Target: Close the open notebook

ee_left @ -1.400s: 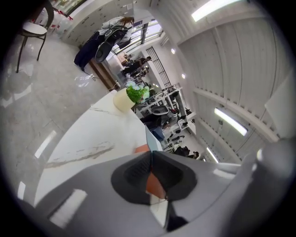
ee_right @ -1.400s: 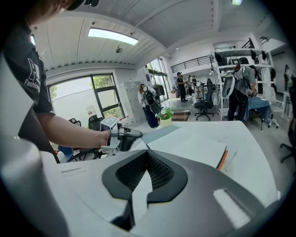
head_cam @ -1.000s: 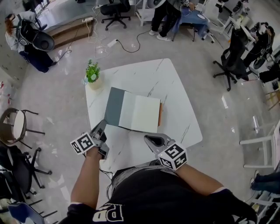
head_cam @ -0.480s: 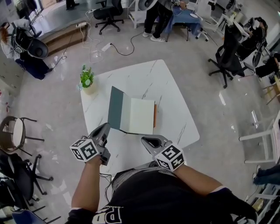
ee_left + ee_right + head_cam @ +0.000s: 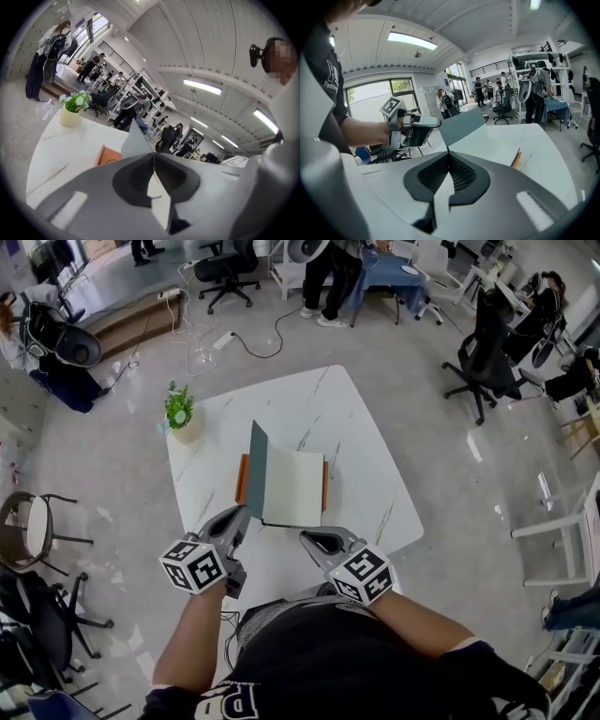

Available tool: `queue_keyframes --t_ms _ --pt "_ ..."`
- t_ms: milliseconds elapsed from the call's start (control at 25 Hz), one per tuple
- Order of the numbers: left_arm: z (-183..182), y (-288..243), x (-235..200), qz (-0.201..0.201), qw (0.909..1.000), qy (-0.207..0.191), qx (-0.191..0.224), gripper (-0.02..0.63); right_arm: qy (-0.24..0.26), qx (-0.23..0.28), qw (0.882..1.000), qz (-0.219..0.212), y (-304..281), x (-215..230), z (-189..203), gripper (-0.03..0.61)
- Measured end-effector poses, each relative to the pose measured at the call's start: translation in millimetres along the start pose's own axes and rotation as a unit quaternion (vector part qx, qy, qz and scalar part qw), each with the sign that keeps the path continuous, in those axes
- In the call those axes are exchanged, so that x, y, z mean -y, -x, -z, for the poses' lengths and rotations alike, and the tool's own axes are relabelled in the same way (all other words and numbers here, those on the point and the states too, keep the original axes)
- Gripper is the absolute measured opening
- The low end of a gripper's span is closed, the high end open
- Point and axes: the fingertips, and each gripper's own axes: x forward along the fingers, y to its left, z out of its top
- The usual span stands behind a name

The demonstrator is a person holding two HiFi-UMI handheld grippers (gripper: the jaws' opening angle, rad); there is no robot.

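The notebook (image 5: pixel 292 488) lies on the white marble table (image 5: pixel 347 418), its cream right page flat. Its grey left leaf (image 5: pixel 257 470) stands almost upright, baring the orange cover (image 5: pixel 242 479) beneath. My left gripper (image 5: pixel 239 519) is shut on that leaf's near corner. In the left gripper view the grey leaf (image 5: pixel 133 140) rises straight from the closed jaws, next to the orange cover (image 5: pixel 107 157). My right gripper (image 5: pixel 309 538) is shut and empty, just short of the notebook's near edge. The right gripper view shows the grey leaf (image 5: pixel 461 126) with the left gripper (image 5: pixel 436 123) at its corner.
A small potted plant (image 5: pixel 178 413) stands at the table's far left corner. Office chairs (image 5: pixel 487 352) and people (image 5: pixel 328 277) are on the floor beyond the table. A chair (image 5: pixel 37 521) stands to the left.
The grey leaf has swung up from lying flat on the left to nearly upright, and the orange cover beneath has come into sight. My left gripper moved right with it; the right gripper barely shifted.
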Motion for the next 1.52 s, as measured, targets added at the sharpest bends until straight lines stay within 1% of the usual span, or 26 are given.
queue_keyframes --t_ms 120,400,720,1000,1280,1520 --pt "5.2 -8.7 11.6 0.013 0.9999 -0.003 -0.008 0.067 -0.004 0.005 1.0 0.005 3.3 6.3 -2.5 0.0" --pt "25.2 -27.8 32.9 0.033 0.9985 -0.023 -0.036 0.069 -0.007 0.009 1.0 0.009 11.2 11.2 -0.7 0.0" --pt "49.1 -49.5 48.8 0.053 0.9956 -0.028 -0.072 0.069 -0.006 0.013 1.0 0.011 18.8 16.3 -0.1 0.0" --pt "69.2 -69.3 60.3 0.062 0.992 -0.032 -0.105 0.072 -0.006 0.015 1.0 0.016 28.8 22.1 1.8 0.0" --pt "100.5 -89.0 62.9 0.055 0.9855 -0.044 -0.154 0.074 -0.021 0.015 0.999 0.03 38.8 32.8 9.3 0.0" --pt "124.9 -105.2 60.1 0.035 0.9779 -0.078 -0.191 0.075 -0.028 0.015 0.999 0.034 42.3 38.8 15.0 0.0"
